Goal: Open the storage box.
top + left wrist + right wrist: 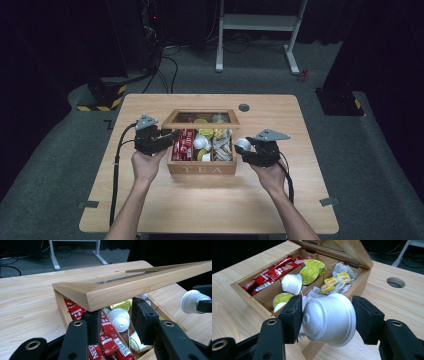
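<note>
Right gripper (327,320) clamped on white capsule (329,320), held between its pads just outside the tea box (249,293); left gripper (115,322) clamped on the lid (120,290).

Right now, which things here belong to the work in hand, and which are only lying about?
In the job:
- white capsule, held in the right gripper
- tea box
- its lid, held by the left gripper

Lying about:
- red sachets
- tea bags
- table hole
</note>
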`<act>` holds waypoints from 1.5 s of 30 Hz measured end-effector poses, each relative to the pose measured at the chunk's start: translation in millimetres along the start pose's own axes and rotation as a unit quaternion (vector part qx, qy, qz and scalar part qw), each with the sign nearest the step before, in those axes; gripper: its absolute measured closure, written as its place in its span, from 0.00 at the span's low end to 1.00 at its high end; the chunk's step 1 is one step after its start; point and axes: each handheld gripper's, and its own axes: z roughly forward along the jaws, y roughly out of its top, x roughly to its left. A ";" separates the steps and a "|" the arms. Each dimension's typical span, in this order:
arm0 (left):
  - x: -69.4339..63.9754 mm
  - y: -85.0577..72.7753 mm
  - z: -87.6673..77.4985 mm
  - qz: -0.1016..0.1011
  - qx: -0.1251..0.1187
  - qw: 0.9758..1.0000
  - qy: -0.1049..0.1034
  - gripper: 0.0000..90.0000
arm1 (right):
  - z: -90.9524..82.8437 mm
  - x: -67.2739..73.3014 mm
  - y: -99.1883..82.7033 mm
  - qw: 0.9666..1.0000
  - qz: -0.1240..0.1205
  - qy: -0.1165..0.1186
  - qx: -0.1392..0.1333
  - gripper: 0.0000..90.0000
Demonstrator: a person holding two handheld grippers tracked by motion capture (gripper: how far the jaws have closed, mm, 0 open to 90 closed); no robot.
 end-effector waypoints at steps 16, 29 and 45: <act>0.0 0.3 -0.7 0.002 0.000 1.000 -0.002 0.67 | -22.0 -29.7 -19.3 0.999 0.027 -0.035 -0.004 0.49; -0.8 0.4 -1.0 0.003 -0.001 1.000 0.000 0.67 | -22.8 -56.5 -50.8 0.996 0.063 -0.061 0.030 0.49; -1.1 1.9 -3.9 -0.003 -0.001 1.000 -0.001 0.67 | 4.8 -70.4 -79.5 0.990 0.092 -0.055 0.086 0.48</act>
